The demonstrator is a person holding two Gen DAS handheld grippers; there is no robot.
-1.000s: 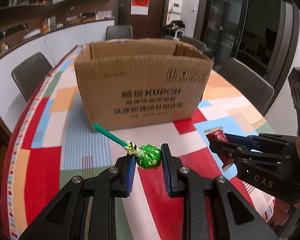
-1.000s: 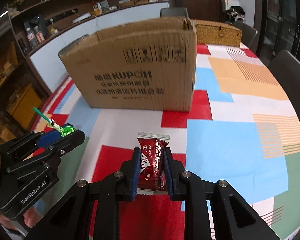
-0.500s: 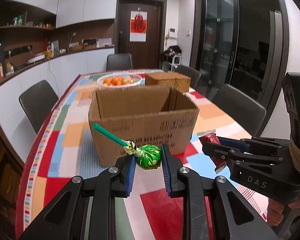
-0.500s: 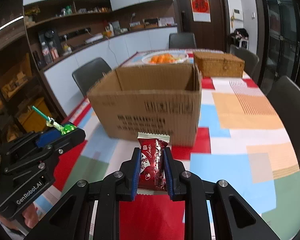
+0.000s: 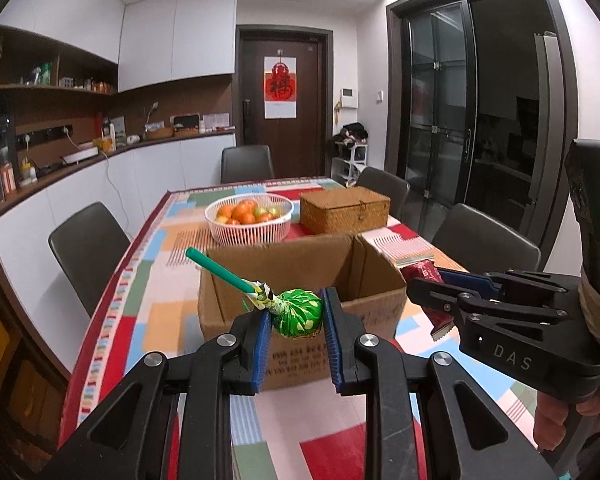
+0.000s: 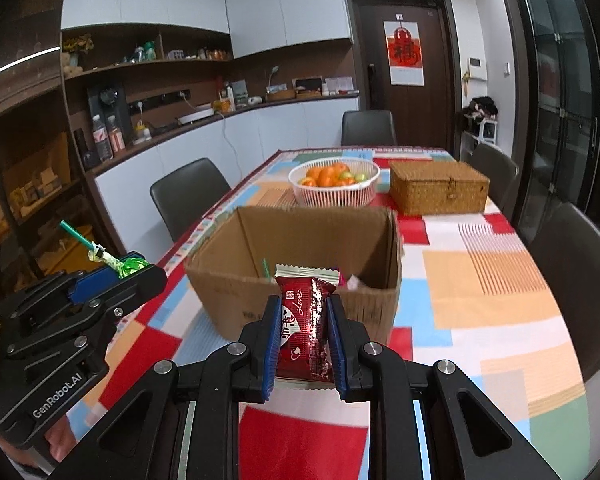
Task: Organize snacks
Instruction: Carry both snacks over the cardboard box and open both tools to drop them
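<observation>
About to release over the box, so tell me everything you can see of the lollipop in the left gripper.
The lollipop has a round head in shiny green wrapper with pale yellow-green dots, twisted and taped at the neck, on a plain green stick. The left gripper is shut on the head, one blue pad on each side. The stick slants up to the left. It is held in the air at the near wall of the open cardboard box, touching only the pads.

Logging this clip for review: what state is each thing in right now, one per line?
Left gripper: shut on the green lollipop, held aloft.
Right gripper: shut on the red snack packet, upright.
Cardboard box: open, some snacks inside.
White fruit basket: holding fruit.
Wicker box: lid closed.
</observation>
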